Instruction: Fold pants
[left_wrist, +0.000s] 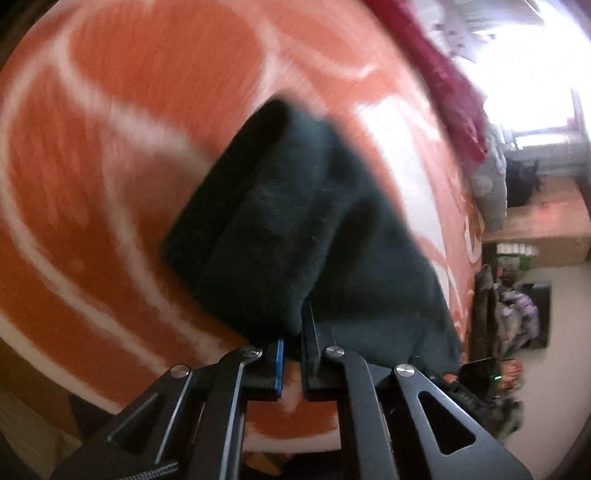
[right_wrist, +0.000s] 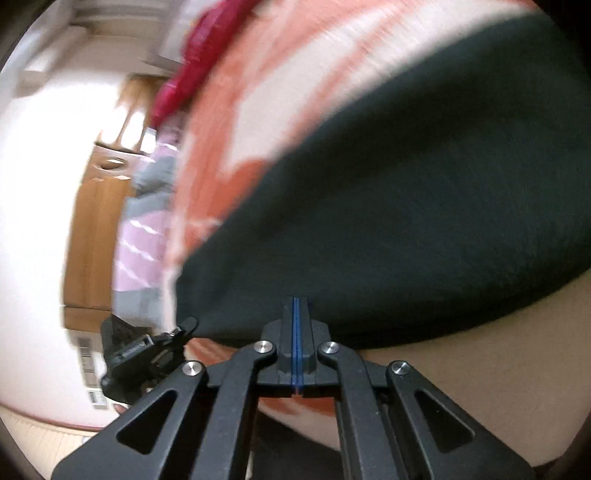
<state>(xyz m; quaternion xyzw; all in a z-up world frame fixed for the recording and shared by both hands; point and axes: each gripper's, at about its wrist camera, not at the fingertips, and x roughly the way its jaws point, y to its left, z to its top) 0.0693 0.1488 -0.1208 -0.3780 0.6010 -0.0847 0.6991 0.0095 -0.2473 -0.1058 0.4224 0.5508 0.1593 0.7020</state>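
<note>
- Left wrist: left gripper (left_wrist: 292, 343) has its jaws narrowed onto a bunched fold of the dark green pants (left_wrist: 280, 229), which stick out straight ahead over the orange-and-white blanket (left_wrist: 110, 129).
- Right wrist: right gripper (right_wrist: 296, 306) jaws pressed together at the pants' (right_wrist: 406, 206) near edge; whether cloth is pinched, can't tell. Everything's blurry.

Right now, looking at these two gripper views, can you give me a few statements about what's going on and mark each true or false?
1. The pants are dark green. True.
2. The left gripper has its fingers pinched on the pants' fabric. True.
3. The pants lie over a plain blue sheet. False: the blanket under them is orange with white markings.
4. The right gripper is wide open. False: its fingers are pressed together at the pants' edge.
5. A crimson cloth lies at the blanket's far edge. True.
</note>
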